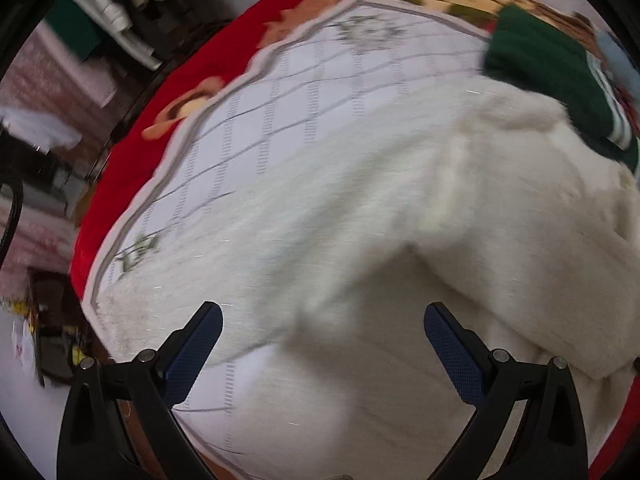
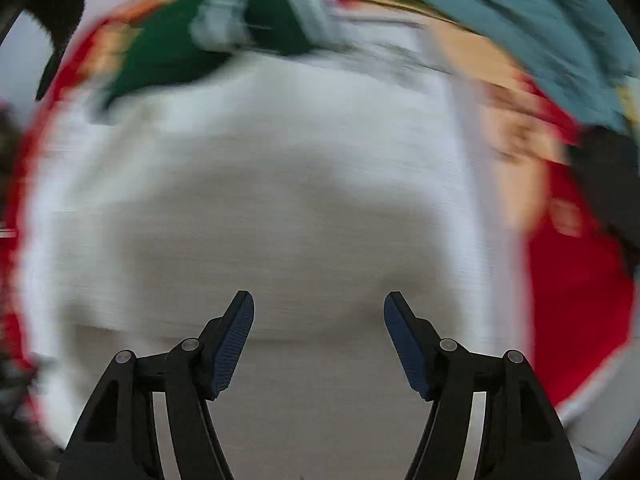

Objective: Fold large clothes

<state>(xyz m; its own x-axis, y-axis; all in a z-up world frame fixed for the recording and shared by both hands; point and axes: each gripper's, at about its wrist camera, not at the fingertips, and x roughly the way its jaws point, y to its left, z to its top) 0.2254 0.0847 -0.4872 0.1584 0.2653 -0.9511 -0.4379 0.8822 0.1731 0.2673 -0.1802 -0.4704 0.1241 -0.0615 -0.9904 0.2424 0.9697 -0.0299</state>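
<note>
White garment overlaps bedspread's edge; both tongs agape.

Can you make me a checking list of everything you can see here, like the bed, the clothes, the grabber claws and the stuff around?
Surface: red flowered blanket with a white quilted sheet on it.
Job's things: white fluffy garment lying on the sheet, partly bunched.
Clutter: dark green garment with white stripes beside the white one; teal-blue cloth at the far edge.
Grippers: left gripper open above the white garment, nothing between its pads; right gripper open, nothing held.
Cables: one black cable at the left edge.
Surroundings: blurred room and furniture beyond the bed.
</note>
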